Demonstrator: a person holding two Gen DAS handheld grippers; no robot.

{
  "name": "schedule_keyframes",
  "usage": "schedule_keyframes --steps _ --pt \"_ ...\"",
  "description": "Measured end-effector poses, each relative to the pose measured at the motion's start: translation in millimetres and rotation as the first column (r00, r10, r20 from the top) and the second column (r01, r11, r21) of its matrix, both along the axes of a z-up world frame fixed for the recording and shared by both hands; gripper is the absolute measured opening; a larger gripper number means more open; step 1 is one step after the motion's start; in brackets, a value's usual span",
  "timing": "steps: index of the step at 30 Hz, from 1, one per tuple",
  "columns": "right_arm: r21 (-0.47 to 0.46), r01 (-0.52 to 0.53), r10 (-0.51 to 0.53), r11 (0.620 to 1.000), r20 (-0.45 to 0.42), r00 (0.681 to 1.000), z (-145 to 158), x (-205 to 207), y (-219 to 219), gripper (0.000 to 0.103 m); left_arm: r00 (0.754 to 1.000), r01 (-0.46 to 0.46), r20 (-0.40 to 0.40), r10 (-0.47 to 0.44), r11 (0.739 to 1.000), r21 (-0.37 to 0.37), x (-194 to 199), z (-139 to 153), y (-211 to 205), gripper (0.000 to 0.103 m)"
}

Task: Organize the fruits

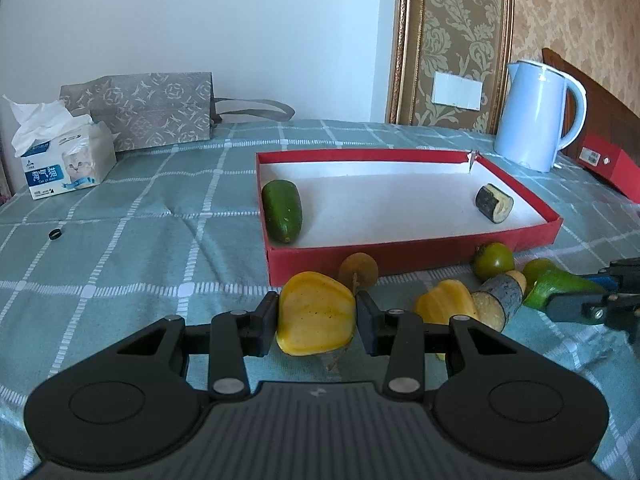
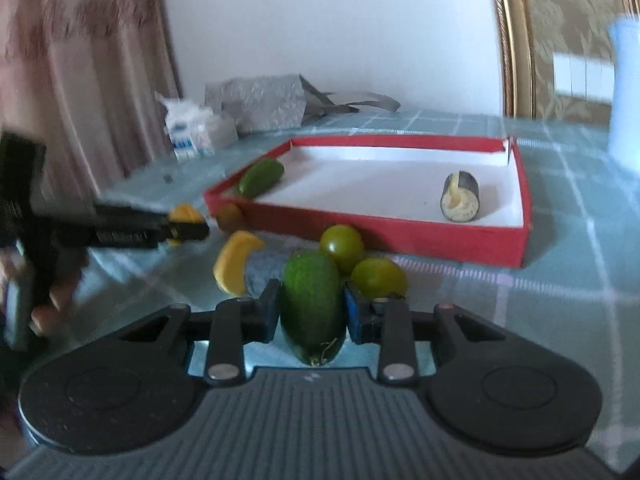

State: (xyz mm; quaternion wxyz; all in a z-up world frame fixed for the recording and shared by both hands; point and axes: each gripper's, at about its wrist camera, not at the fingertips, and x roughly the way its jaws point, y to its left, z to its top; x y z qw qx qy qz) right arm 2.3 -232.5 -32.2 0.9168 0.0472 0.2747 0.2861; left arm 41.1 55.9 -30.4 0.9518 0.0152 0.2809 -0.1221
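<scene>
My left gripper is shut on a yellow pepper piece, just in front of the red box. My right gripper is shut on a green cucumber piece, low over the cloth. Inside the white-lined box lie a cucumber at the left and an eggplant chunk at the right. Outside its front wall lie two green tomatoes, another yellow pepper piece, a second eggplant chunk and a brown round slice.
On the checked green cloth stand a tissue box and a patterned bag at the far left, and a pale blue kettle with a red carton at the far right. A small black ring lies left.
</scene>
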Motion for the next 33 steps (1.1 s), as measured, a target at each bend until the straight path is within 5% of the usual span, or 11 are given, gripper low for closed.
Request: schedule_keyframes --steps 5,12,17,33 --pt "0.135 -0.024 0.032 0.991 -0.057 0.998 0.3 5.3 -12.8 0.031 1.0 -0.006 0.011 0.006 1.0 -0.008 -1.1 1.4 2.0 0.04" --pt "0.214 -0.035 0.042 0.976 -0.027 0.999 4.3 -0.2 -21.2 0.031 0.999 -0.006 0.046 0.008 0.999 -0.049 -6.7 6.9 7.3 0.04" --pt "0.242 -0.015 0.021 0.97 -0.022 1.0 6.4 -0.3 -27.9 0.031 0.998 0.023 0.06 -0.019 0.997 -0.075 -11.2 9.8 9.2 0.04" --pt "0.234 -0.035 0.039 0.972 -0.013 0.999 8.2 -2.5 -27.3 0.031 0.999 0.021 -0.026 -0.02 0.998 0.05 -20.4 -7.4 3.9 0.041"
